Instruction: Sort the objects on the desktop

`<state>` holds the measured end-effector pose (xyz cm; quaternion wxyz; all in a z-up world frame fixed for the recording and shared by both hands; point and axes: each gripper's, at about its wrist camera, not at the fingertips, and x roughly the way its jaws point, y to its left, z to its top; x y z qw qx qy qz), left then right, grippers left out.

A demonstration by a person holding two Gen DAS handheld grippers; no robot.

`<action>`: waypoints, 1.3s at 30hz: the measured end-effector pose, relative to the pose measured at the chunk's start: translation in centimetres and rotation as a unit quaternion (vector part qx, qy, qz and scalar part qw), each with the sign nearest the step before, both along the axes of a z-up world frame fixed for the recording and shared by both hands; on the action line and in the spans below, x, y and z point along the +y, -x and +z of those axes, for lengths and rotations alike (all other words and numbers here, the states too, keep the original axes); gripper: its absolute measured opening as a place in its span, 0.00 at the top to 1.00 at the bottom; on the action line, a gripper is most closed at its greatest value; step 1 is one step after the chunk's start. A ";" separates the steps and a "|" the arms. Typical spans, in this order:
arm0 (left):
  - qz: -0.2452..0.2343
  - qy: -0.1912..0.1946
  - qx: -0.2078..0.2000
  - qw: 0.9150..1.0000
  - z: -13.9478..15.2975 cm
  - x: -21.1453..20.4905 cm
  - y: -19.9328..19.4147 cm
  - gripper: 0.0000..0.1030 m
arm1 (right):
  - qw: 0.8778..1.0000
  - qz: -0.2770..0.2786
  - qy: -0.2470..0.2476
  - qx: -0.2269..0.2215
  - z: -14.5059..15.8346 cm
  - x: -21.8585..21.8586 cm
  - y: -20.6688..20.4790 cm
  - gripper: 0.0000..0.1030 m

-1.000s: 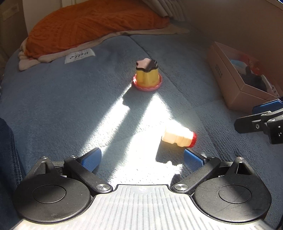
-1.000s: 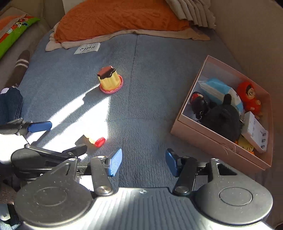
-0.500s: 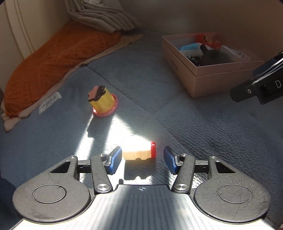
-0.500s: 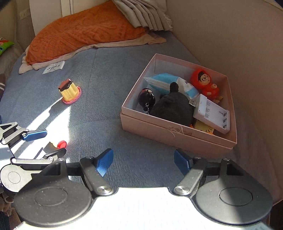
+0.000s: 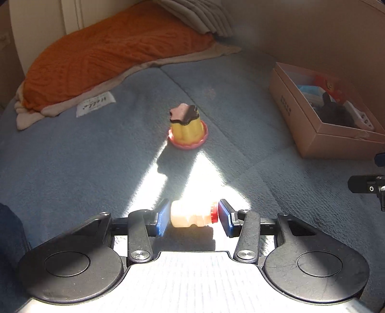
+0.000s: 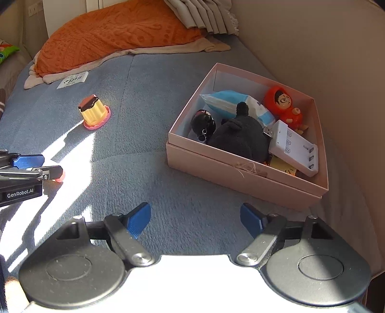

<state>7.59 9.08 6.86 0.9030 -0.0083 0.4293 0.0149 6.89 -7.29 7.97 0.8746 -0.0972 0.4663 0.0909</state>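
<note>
A small pale bottle with a red cap (image 5: 191, 214) lies on its side on the blue blanket (image 5: 72, 168), in bright sunlight. My left gripper (image 5: 192, 218) is shut on it, one blue pad at its base and one at the cap. A yellow pudding toy on a pink base (image 5: 188, 127) stands further ahead; it also shows in the right wrist view (image 6: 94, 112). The pink box (image 6: 231, 168) holds several toys. My right gripper (image 6: 196, 220) is open and empty above the blanket, just in front of the box.
An orange pillow (image 6: 115, 33) and folded beige cloth (image 6: 199, 14) lie at the back. A white label (image 6: 72, 80) lies on the blanket. A beige wall (image 6: 324, 60) runs along the right, behind the box. The left gripper (image 6: 26, 166) shows at the left edge.
My left gripper has moved in around the bottle and closed on it. My right gripper has swung toward the box and stayed open.
</note>
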 end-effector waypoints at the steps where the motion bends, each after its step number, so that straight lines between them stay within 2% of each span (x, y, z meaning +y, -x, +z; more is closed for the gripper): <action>1: 0.011 0.002 -0.001 1.000 0.2 0.7 0.1 0.52 | 1.000 0.001 0.002 0.001 -0.1 0.1 0.0 0.20; 7: 0.055 -0.027 -0.005 0.998 1.0 2.7 0.9 0.43 | 1.000 0.005 0.010 0.004 -0.5 0.3 0.1 0.19; 9: 0.045 -0.022 -0.006 0.999 1.2 2.4 1.3 0.43 | 1.000 0.007 0.011 0.003 -0.5 0.4 0.2 0.19; 11: 0.013 -0.015 -0.005 1.000 1.3 1.4 1.6 0.43 | 1.000 0.008 0.012 0.004 -0.6 0.5 0.2 0.19; 15: -0.044 -0.059 -0.003 0.997 0.4 -1.9 1.5 0.43 | 1.000 0.012 0.014 0.003 -0.6 0.6 0.3 0.18; 17: -0.041 -0.075 0.007 0.996 -0.5 -2.4 0.8 0.44 | 1.000 0.012 0.014 0.002 -0.6 0.6 0.4 0.18; 21: -0.037 -0.080 0.031 0.996 -1.9 -2.1 -0.5 0.47 | 1.000 0.013 0.012 0.002 -0.6 0.4 0.3 0.18; 23: -0.025 -0.055 0.038 0.997 -2.2 -1.1 -0.7 0.48 | 1.000 0.012 0.012 0.002 -0.6 0.4 0.3 0.18; 25: -0.016 -0.053 0.031 0.998 -1.9 -0.7 -0.7 0.50 | 1.000 0.013 0.012 0.003 -0.6 0.4 0.2 0.18; 26: -0.015 -0.065 0.019 0.998 -1.5 -0.9 -0.6 0.50 | 1.000 0.014 0.012 0.003 -0.6 0.4 0.2 0.18; 29: -0.039 -0.089 -0.006 0.995 -0.7 -1.5 -0.5 0.50 | 1.000 0.015 0.015 0.004 -0.7 0.6 0.3 0.18; 36: -0.043 -0.116 -0.002 0.992 -0.9 -1.8 -1.0 0.49 | 1.000 0.013 0.018 0.005 -0.9 0.6 0.2 0.17; 39: -0.059 -0.130 -0.005 0.990 -1.0 -2.4 -0.7 0.49 | 1.000 0.016 0.019 0.007 -1.1 0.7 0.2 0.17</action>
